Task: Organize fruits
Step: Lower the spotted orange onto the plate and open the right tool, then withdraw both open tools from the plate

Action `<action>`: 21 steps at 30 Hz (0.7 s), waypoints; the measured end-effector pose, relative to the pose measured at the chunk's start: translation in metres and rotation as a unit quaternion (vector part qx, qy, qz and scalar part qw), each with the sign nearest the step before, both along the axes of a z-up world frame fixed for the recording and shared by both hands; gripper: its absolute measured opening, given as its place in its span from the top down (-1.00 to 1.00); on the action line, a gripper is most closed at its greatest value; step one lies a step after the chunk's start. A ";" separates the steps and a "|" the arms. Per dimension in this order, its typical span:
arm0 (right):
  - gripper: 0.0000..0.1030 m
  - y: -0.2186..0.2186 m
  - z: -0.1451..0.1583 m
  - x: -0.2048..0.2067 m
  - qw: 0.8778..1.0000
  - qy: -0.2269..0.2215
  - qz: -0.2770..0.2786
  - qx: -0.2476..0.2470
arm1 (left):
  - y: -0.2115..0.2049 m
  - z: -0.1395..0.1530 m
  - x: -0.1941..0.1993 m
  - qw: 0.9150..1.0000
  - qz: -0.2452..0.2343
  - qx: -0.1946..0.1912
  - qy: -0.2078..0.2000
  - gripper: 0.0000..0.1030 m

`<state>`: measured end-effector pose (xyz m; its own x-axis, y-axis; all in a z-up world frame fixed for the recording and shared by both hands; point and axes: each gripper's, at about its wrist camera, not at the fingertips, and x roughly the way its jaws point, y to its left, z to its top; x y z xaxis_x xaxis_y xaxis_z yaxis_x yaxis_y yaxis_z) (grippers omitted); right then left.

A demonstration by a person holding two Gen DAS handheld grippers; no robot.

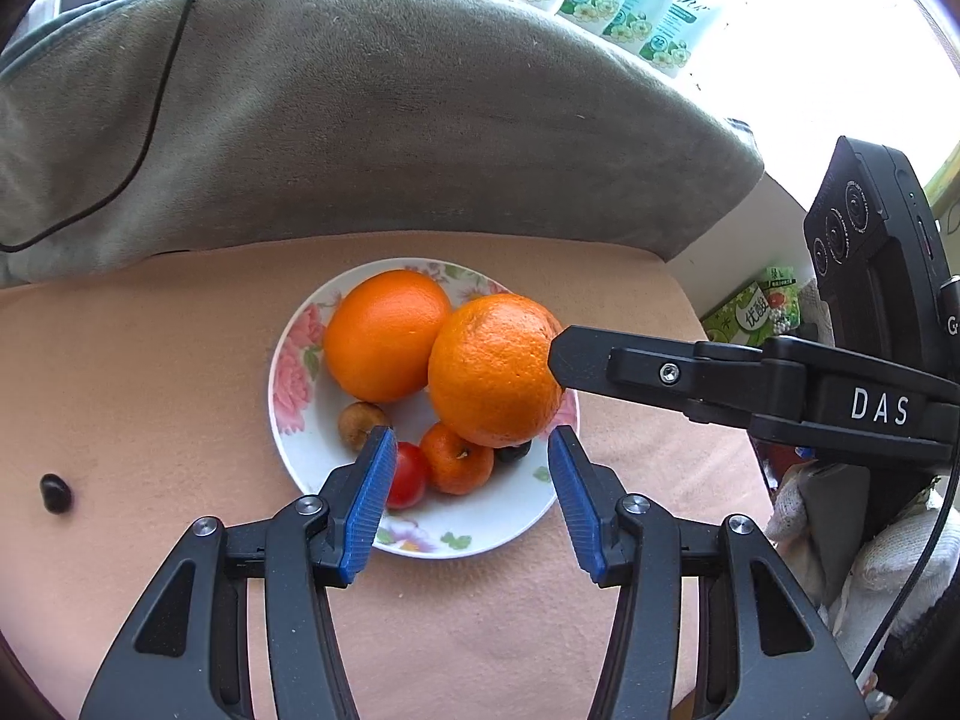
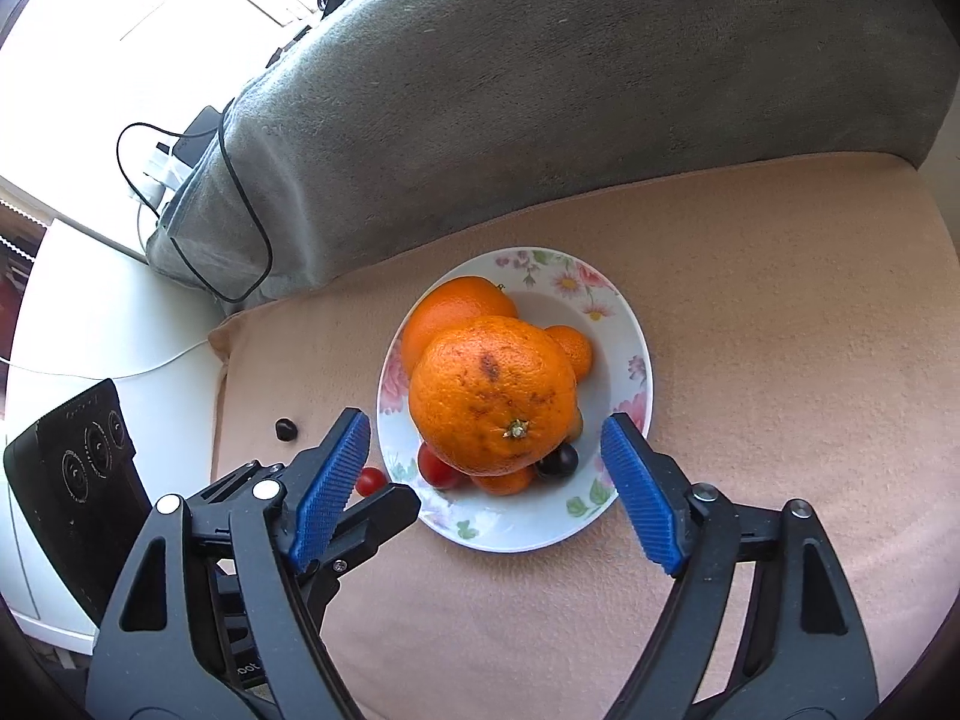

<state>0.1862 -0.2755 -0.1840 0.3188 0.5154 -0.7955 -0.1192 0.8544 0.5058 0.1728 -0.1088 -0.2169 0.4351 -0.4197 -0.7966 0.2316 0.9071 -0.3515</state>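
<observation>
Underneath everything lay a peach-coloured cloth (image 1: 150, 372), backed at twelve o'clock by a grey cushion (image 1: 360, 120) with a black cable (image 1: 162, 96) trailing over it. Beyond the cushion the room was washed out by daylight; green-and-white packets (image 1: 624, 0) showed at one o'clock in the left wrist view, their print too small to read. A floral plate (image 2: 630, 324) sat mid-cloth, holding a smooth orange (image 1: 384, 333), a mandarin (image 1: 457, 459), a red tomato (image 1: 408, 474), a brownish fruit (image 1: 360, 423) and a dark grape (image 2: 558, 459), with a large rough-skinned orange (image 2: 492, 393) uppermost, hiding much of the rest. The left gripper (image 1: 471, 501) hovered at the plate's six o'clock rim, jaws moderately apart around nothing. The right gripper (image 2: 486, 492) stood wide, its blue pads clear of the large orange between them in its own view, though in the left view one black finger looked to be against the skin. Off the plate lay a second tomato (image 2: 371, 480), half hidden behind a finger, and a dark grape-like thing (image 1: 55, 493) at nine o'clock. A white glove (image 1: 900, 546) was cut off at four o'clock.
</observation>
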 end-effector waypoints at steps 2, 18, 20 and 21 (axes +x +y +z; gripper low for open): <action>-0.59 -0.001 0.001 -0.002 1.000 -0.003 -0.005 -0.001 | 0.003 0.001 -0.002 1.000 0.002 0.002 -0.001 0.00; -0.60 -0.004 0.004 -0.028 1.000 -0.021 0.006 -0.017 | 0.026 0.013 -0.021 1.000 0.014 0.020 -0.011 0.00; -0.60 -0.003 0.006 -0.032 0.999 -0.029 0.008 -0.026 | 0.030 0.016 -0.024 1.000 0.016 0.022 -0.012 0.00; -0.60 -0.003 0.007 -0.034 0.999 -0.032 0.007 -0.035 | 0.030 0.017 -0.026 1.000 0.016 0.023 -0.012 0.00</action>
<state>0.1520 -0.2785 -0.1766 0.3627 0.4633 -0.8086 -0.1608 0.8858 0.4354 0.1471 -0.0786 -0.1996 0.4679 -0.3680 -0.8036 0.2098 0.9295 -0.3035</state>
